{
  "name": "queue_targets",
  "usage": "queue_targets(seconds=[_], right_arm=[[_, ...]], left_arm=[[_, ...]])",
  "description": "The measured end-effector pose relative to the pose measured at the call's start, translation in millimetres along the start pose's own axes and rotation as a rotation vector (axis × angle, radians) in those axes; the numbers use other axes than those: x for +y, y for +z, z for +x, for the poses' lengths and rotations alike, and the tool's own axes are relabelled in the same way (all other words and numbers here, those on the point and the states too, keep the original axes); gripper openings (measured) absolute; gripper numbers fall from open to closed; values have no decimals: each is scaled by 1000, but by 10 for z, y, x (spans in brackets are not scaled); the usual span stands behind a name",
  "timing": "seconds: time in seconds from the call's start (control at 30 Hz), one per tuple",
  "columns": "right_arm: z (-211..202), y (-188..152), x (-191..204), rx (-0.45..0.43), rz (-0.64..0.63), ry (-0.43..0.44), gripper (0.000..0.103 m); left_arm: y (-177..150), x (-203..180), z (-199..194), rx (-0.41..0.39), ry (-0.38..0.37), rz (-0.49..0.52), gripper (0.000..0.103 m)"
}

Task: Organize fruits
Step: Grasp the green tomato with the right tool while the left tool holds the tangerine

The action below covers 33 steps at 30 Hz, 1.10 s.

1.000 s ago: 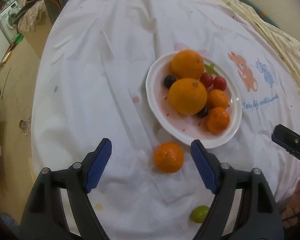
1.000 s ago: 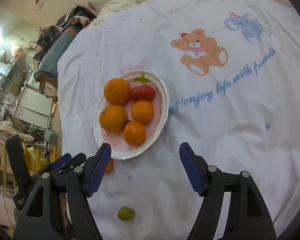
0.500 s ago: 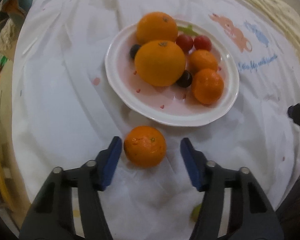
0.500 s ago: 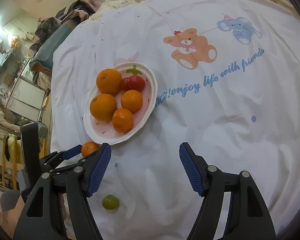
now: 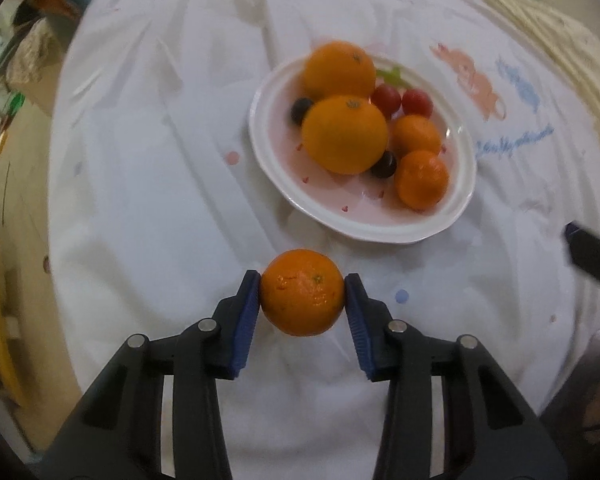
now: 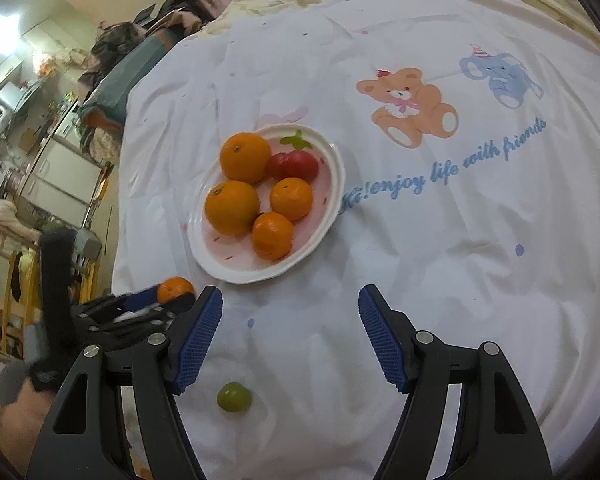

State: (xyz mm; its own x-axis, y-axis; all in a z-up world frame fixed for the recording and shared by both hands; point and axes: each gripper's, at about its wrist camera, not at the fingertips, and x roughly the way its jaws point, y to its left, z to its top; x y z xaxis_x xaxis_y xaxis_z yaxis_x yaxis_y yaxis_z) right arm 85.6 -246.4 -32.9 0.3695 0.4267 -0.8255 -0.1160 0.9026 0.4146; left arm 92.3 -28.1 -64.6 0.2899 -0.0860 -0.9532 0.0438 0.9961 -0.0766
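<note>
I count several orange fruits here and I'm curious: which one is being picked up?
The mandarin lying off the plate, on the white cloth. The left gripper has just been closing on it, blue pads touching both sides. The other orange fruits all sit on the plate.

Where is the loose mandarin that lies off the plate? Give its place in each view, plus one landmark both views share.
Left wrist view: the loose mandarin sits low at centre, pressed between the pads of the left gripper, just below the plate.
Right wrist view: the mandarin shows partly at lower left, behind the left gripper, left of the plate's near rim.
Shared landmark: the white plate of fruit.
</note>
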Motion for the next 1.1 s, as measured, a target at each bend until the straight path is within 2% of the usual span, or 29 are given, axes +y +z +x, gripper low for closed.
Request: queue_targets(seconds=[0.1, 0.3, 0.47, 0.6, 0.7, 0.83, 0.9, 0.97, 1.0, 1.1], right_arm=[[63, -54, 109, 38, -40, 17, 73], [370, -311, 478, 183, -233, 18, 73], [676, -703, 843, 286, -514, -54, 73], [871, -943, 1004, 327, -643, -94, 71], [972, -1043, 1060, 343, -695, -101, 62], [995, -1085, 1098, 333, -731, -97, 56], [996, -1082, 1066, 333, -720, -86, 53], [985, -1072, 1056, 330, -709, -77, 44], [981, -1040, 1026, 329, -700, -74, 35], [948, -979, 973, 332, -670, -43, 33]], left_arm=[[-93, 81, -196, -16, -27, -28, 38], [-310, 235, -449, -30, -43, -62, 38], [-383, 346, -495, -42, -68, -99, 38], [-375, 391, -511, -53, -81, -108, 38], [-383, 444, -535, -57, -94, -123, 38], [-389, 486, -537, -57, -110, -136, 38], [-382, 495, -518, -55, -109, -139, 38], [-380, 508, -505, -53, -106, -141, 38], [-379, 512, -494, -50, -104, -143, 38], [-391, 516, -488, -46, -103, -143, 38]])
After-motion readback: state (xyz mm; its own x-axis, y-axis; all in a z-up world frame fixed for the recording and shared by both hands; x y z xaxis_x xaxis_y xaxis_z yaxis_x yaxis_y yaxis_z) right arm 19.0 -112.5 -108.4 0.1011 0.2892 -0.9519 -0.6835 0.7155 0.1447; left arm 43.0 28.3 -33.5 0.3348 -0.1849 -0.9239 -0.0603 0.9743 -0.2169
